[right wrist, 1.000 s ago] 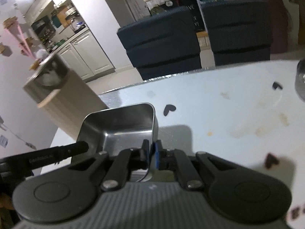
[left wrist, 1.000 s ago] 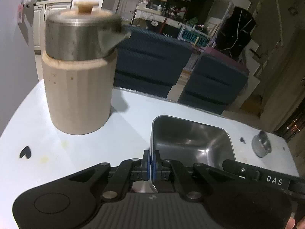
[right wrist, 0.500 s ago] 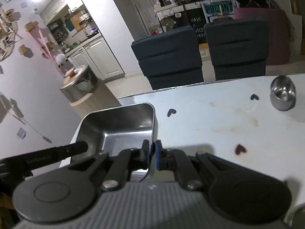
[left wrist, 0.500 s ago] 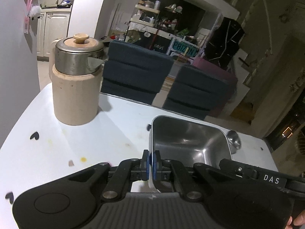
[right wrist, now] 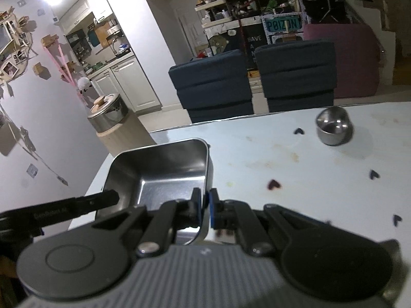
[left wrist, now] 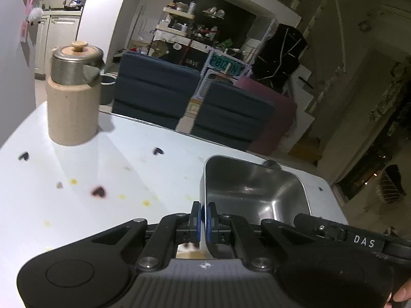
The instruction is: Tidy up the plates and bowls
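**Two-gripper carry of one steel tray above the table**

Tray point(left wrist: 253, 191), rectangular and of stainless steel, is held by both grippers at once. The left gripper point(left wrist: 204, 214) is clamped on the tray's left wall; the right gripper point(right wrist: 204, 206) is clamped on the opposite wall, blue pads pressed to the metal on either side. Compared with one second earlier, the wooden canister with steel lid point(left wrist: 73, 95) has shrunk from filling the upper left of the left wrist view to a smaller form at 10 o'clock, and more of the white table point(left wrist: 108, 169) lies exposed below. The tray thus appears lifted and drawn back from the canister, so the step in hand is judged a transfer toward a stacking or storage place, which no frame shows. In the right wrist view a small steel bowl point(right wrist: 332, 127) stands on the table at 2 o'clock, well apart from the tray.

Count: one tray, one small bowl, one canister, two dark blue chairs point(right wrist: 253, 78); no plates are visible.
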Demonstrator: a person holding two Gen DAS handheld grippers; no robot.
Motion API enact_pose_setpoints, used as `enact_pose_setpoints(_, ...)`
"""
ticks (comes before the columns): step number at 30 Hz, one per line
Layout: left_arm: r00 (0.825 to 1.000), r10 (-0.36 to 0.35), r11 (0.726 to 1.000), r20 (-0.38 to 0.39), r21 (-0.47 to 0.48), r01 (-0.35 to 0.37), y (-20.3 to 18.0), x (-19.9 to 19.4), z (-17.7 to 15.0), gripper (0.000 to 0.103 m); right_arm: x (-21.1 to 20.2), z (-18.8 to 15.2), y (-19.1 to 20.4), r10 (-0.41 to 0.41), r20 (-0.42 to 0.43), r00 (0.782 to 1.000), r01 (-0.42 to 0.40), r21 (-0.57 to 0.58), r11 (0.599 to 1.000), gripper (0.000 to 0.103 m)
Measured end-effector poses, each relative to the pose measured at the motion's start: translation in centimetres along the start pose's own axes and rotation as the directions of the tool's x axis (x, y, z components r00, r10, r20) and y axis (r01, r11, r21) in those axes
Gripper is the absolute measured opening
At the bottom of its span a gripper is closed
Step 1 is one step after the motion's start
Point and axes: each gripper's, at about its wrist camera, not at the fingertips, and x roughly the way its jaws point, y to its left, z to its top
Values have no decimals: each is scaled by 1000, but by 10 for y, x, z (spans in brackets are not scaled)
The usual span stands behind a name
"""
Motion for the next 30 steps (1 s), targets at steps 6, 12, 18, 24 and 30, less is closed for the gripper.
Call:
enact_pose_setpoints(6,999,-44,999,-13,0,44,-28,1,-23,4,-32,-14,-29,-24,2,1000,24,-1,1000,7)
enact_pose_setpoints(12,996,-79,997,-33,-6,79,-57,9,-49,4,-52,-28,-55,-56,-10,998,56,-5,998,8)
enact_pose_setpoints(18,992,-103,995,-73,0,104,-86,27,-73,4,-68,-39,-78,-82,-25,996,82,5,997,8)
enact_pose_setpoints(24,987,-121,992,-110,13,123,-110,47,-89,4,-77,-52,-105,-112,-38,993,113,16,993,9)
enact_pose_setpoints(30,980,-134,991,-145,8,137,-125,71,-101,4,-75,-62,-129,-129,-49,990,132,76,988,9)
